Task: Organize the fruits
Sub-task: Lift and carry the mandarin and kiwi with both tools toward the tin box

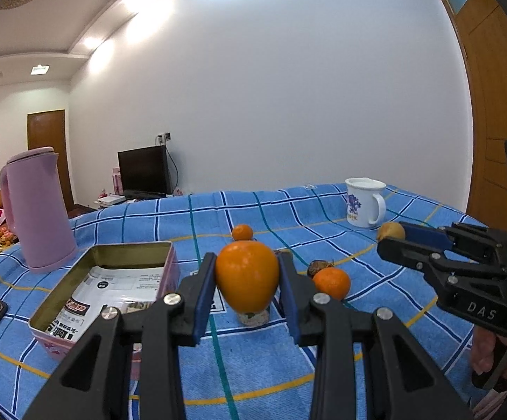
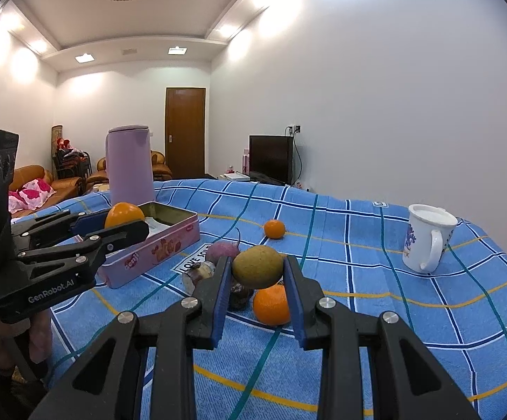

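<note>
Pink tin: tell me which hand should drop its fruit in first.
Left, probably. The left gripper holds the orange right beside the pink tin. The right gripper grips the greenish-brown fruit farther off, above the loose fruit on the cloth.

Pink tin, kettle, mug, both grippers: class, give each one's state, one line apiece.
Pink tin: lid off, printed packet inside.
Purple kettle: upright, lid closed.
White mug: upright.
Left gripper: shut on large orange.
Right gripper: shut on yellow-green fruit.

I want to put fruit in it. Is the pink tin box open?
Open: the pink rectangular tin box has no lid on, showing printed paper inside.
</note>
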Tool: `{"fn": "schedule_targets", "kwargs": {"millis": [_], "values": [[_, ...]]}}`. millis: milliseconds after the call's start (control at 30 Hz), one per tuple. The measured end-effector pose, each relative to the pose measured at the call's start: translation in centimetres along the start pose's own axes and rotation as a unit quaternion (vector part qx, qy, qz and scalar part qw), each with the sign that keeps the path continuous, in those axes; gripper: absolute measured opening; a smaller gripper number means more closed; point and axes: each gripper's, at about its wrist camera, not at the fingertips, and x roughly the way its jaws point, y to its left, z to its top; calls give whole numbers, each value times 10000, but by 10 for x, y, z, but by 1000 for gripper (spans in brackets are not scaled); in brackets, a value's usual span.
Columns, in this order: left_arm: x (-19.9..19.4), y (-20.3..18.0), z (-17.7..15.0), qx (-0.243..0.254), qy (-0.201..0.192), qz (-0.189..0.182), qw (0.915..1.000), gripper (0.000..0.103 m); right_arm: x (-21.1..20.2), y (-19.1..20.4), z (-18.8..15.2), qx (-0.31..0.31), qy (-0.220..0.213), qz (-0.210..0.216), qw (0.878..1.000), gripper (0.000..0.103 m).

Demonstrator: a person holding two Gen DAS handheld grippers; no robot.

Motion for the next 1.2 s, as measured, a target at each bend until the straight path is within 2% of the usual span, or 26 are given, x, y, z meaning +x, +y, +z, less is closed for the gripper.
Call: {"fn": "schedule_targets", "kwargs": {"millis": [700, 1200], "values": [[9, 18, 3, -171, 149, 181, 9996, 36, 5, 6, 3, -26, 37, 38, 10000, 32], [20, 54, 7, -268, 425, 517, 9974, 36, 35, 38, 19, -177, 218, 436, 9987, 32]]}}
